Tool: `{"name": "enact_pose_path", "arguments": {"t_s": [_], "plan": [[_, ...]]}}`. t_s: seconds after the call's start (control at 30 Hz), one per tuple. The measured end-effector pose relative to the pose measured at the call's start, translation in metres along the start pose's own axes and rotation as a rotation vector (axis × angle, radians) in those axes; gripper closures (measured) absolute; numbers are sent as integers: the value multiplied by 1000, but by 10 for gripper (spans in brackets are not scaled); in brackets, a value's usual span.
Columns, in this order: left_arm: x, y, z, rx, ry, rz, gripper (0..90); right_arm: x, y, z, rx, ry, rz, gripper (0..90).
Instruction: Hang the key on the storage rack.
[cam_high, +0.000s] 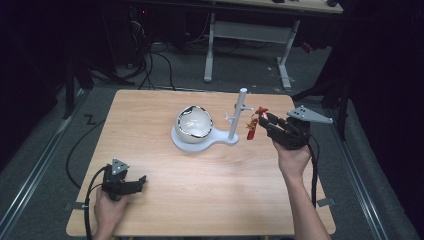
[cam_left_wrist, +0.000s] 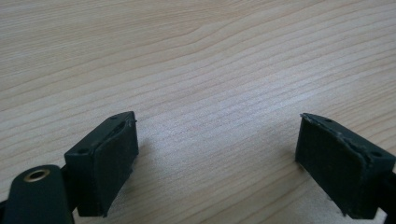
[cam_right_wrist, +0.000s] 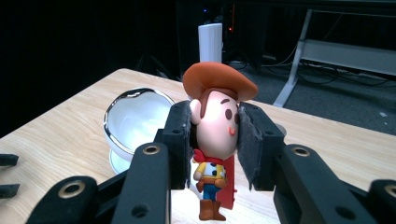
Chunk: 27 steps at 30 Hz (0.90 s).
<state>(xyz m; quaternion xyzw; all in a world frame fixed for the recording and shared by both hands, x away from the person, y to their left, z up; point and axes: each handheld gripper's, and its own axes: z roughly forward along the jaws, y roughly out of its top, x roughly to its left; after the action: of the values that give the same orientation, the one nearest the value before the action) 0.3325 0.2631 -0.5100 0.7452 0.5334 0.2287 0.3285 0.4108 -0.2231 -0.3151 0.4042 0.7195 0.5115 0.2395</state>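
Note:
My right gripper (cam_right_wrist: 214, 140) is shut on the head of a small cowboy figure (cam_right_wrist: 215, 126) with a brown hat, red scarf and a red tag hanging at its side. In the high view the figure (cam_high: 252, 125) hangs off the table beside the white post (cam_high: 237, 116), with the right gripper (cam_high: 265, 119) at the table's right. The post stands on a white base next to a glossy white bowl (cam_high: 194, 121). My left gripper (cam_high: 141, 181) rests near the front left of the wooden table, open, its pads (cam_left_wrist: 114, 163) bare over the wood.
The white stand's base (cam_high: 222, 140) holds the bowl and the post, which has short pegs on its side. The table (cam_high: 165, 180) ends close to the right hand. Desk legs and cables lie on the floor beyond the far edge.

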Motion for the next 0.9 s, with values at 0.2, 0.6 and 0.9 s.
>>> {"name": "enact_pose_path", "arguments": {"t_s": [0.2,0.6,0.9], "plan": [[0,0,0,0,0,0,134,0,6,6,6,-5,0,663],[0,0,0,-1,0,-2,134,3,18,21,26,-20,-3,664],[0,0,0,0,-1,-1,134,1,22,29,40,-37,7,663]]}}
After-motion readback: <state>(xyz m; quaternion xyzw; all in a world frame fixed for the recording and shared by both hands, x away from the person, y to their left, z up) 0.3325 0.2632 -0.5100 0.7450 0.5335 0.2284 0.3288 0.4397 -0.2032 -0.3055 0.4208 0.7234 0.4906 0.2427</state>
